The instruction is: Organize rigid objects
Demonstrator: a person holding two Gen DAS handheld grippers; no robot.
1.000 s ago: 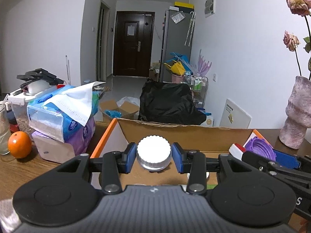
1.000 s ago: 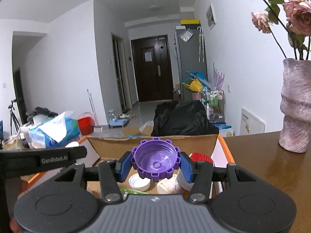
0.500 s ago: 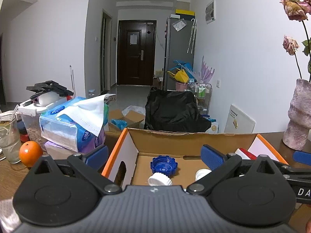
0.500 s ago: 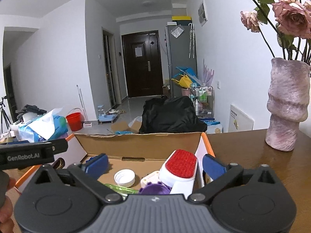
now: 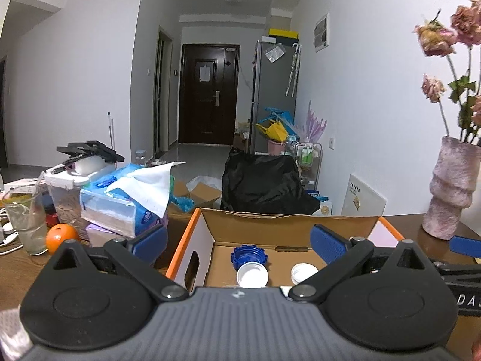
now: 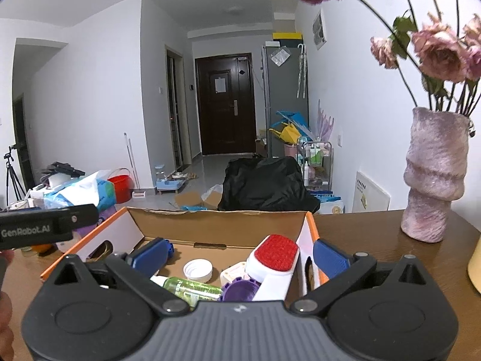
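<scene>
Both sets of jaws are spread about as wide as they go on my end, and neither has anything in them. The left gripper (image 5: 239,242) sits empty over the near edge of the cardboard box (image 5: 288,221). Just past its pads, down on the box floor, a white cap (image 5: 252,276) lies open side up, with a second white cap (image 5: 303,271) off toward the right pad. A blue lid (image 5: 249,255) with a notched rim sits right behind the first one, touching it as far as I can tell.

The right gripper (image 6: 239,254) is the same deal, wide and holding nothing. Below its gap there's a purple lid (image 6: 239,290), open side up, wedged against a white brush with a red pad (image 6: 275,260) that leans on the box's right wall. A green bottle (image 6: 188,288) lies on its side nearer the left pad, and another white cap (image 6: 197,270) sits a bit further in.

Beyond the right pad, a pink vase (image 6: 434,174) stands on the table (image 6: 360,231), well clear of the box.
</scene>
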